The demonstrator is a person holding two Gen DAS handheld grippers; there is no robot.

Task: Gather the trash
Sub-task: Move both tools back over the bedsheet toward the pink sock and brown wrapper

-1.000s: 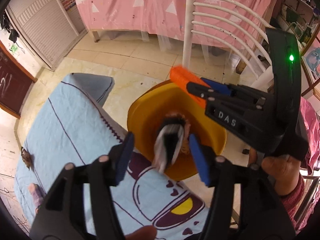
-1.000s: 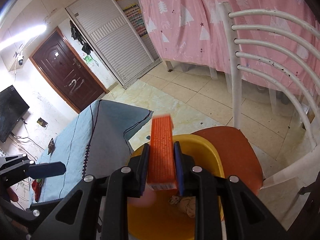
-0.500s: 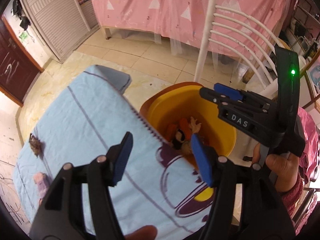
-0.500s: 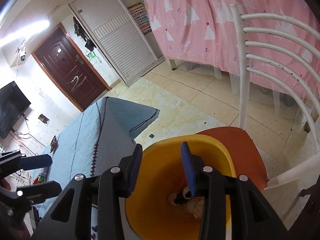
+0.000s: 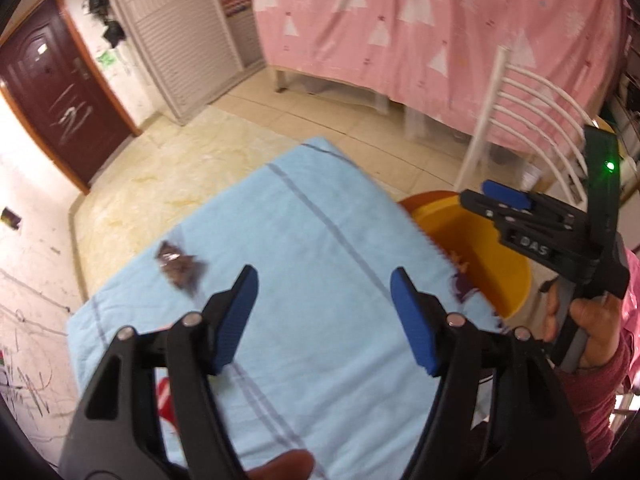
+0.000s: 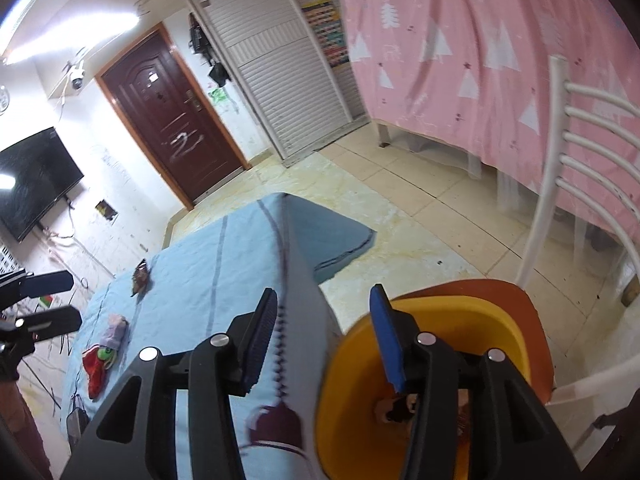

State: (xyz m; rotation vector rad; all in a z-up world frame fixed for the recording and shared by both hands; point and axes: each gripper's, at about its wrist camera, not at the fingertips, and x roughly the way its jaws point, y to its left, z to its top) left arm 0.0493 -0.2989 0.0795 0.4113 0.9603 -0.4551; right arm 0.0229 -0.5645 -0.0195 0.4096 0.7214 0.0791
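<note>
My left gripper [image 5: 324, 320] is open and empty above the light blue cloth on the table [image 5: 304, 224]. A dark brown wrapper [image 5: 180, 268] lies on the cloth to its far left, and shows in the right wrist view [image 6: 141, 278] too. My right gripper [image 6: 324, 336] is open and empty above the near rim of the yellow bin [image 6: 452, 312]; it shows from the side in the left wrist view [image 5: 508, 200]. Scraps of trash [image 6: 394, 410] lie in the bin. A purple scrap [image 6: 114, 330] and a red and green wrapper [image 6: 96, 364] lie on the cloth at left.
The bin stands on an orange chair seat [image 6: 524, 300] with a white slatted back [image 6: 580, 144], right of the table. A pink bed cover [image 5: 420, 24] hangs behind. A dark door [image 6: 172, 120] and a wall television [image 6: 32, 176] are at the far left.
My right gripper opened and the orange pack it held is gone from its jaws. My left gripper swung left from over the bin to over the cloth. Both views tilted up.
</note>
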